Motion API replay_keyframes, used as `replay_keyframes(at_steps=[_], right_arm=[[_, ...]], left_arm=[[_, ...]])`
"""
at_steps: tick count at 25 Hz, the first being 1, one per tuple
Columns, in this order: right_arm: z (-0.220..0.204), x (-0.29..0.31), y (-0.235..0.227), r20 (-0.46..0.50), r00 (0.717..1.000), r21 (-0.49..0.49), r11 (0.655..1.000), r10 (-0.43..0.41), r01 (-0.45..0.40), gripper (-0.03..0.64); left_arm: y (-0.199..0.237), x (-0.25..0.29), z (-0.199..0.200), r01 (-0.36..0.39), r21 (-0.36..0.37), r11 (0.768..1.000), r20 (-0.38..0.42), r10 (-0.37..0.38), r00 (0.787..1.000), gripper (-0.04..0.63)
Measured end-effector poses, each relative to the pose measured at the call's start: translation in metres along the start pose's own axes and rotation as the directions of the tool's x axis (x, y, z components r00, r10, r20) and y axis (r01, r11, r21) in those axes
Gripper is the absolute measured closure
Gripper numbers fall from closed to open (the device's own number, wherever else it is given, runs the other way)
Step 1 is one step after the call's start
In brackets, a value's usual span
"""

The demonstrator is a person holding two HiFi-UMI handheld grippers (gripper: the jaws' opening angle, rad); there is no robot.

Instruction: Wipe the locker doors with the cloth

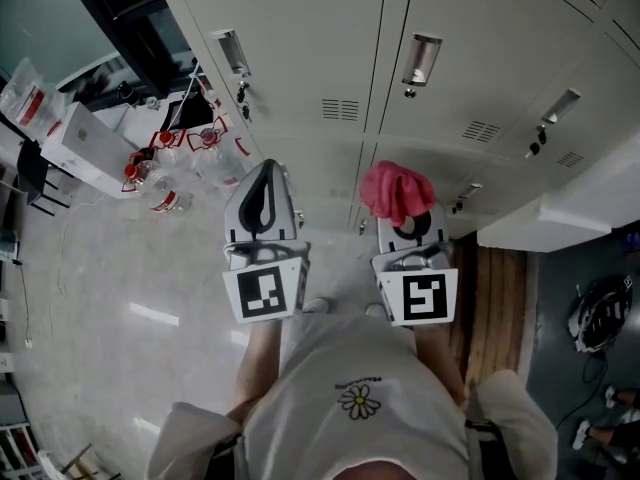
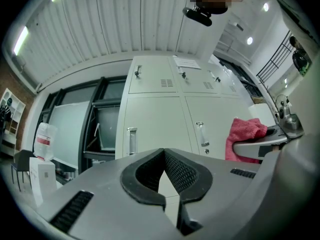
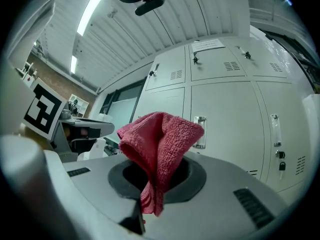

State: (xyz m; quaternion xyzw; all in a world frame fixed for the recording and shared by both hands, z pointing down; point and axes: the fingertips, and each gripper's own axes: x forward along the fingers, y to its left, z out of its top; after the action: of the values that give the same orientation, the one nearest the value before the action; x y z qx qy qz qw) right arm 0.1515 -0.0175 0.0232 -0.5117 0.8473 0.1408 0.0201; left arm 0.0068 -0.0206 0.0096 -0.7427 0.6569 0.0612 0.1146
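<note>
Obs, head view + both gripper views.

Left gripper [image 1: 267, 170] [image 2: 163, 152]: clenched, tips meeting, nothing between the pads. It is held up in front of the lockers, w/ no contact that we can see.

Right gripper [image 1: 408, 224] [image 3: 150, 196]: clamped on the cloth [image 1: 396, 190] [image 3: 161, 141]. Cloth is pink-red terry, pinched at its lower end, and the rest bunches up above the jaws. It shows at the far right of the left gripper view [image 2: 245, 136]. It sits in front of a lower locker door; we can't tell if it touches.

Surface: locker doors [image 1: 320, 48] [image 2: 156, 116] [image 3: 226, 111] are pale grey metal, stacked in at least two tiers. Each has a recessed metal handle [image 1: 421, 60] and vent slots; small locks hang at some. A paper sheet [image 3: 208, 45] is stuck on an upper door.

Room: glossy pale floor [image 1: 110, 308] w/ light reflections. Clear bottles w/ red caps [image 1: 165, 173] are clustered left of the lockers, near a white box [image 1: 85, 146]. Wood slats [image 1: 495, 303] lie at right, below a white ledge [image 1: 560, 218]. Ribbed ceiling [image 2: 95, 24] w/ strip lights.
</note>
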Motion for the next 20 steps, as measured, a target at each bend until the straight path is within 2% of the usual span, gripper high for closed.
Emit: replay_keyframes(at_steps=[11,15,18,20], right_arm=[[-0.01,0.012,0.015,-0.033,0.999,0.024,1.0,0.002,-0.001,0.586],[-0.005,0.028,0.036,-0.01,0.998,0.06,0.996,0.064,-0.063,0.586],[-0.008,0.05,0.058,-0.008,0.99,0.13,0.982,0.138,-0.136,0.586],[-0.012,0.069,0.076,-0.001,0.985,0.143,0.974,0.175,-0.173,0.586]], left_arm=[[0.019,-0.001,-0.008,-0.002,-0.007,1.0,-0.016,0.002,1.0,0.578],[0.037,-0.003,-0.015,-0.03,-0.014,0.999,-0.023,0.03,0.999,0.578],[0.052,-0.003,-0.021,-0.054,-0.036,0.998,-0.027,0.053,0.998,0.578],[0.062,-0.003,-0.03,-0.068,-0.05,0.996,-0.044,0.066,0.997,0.58]])
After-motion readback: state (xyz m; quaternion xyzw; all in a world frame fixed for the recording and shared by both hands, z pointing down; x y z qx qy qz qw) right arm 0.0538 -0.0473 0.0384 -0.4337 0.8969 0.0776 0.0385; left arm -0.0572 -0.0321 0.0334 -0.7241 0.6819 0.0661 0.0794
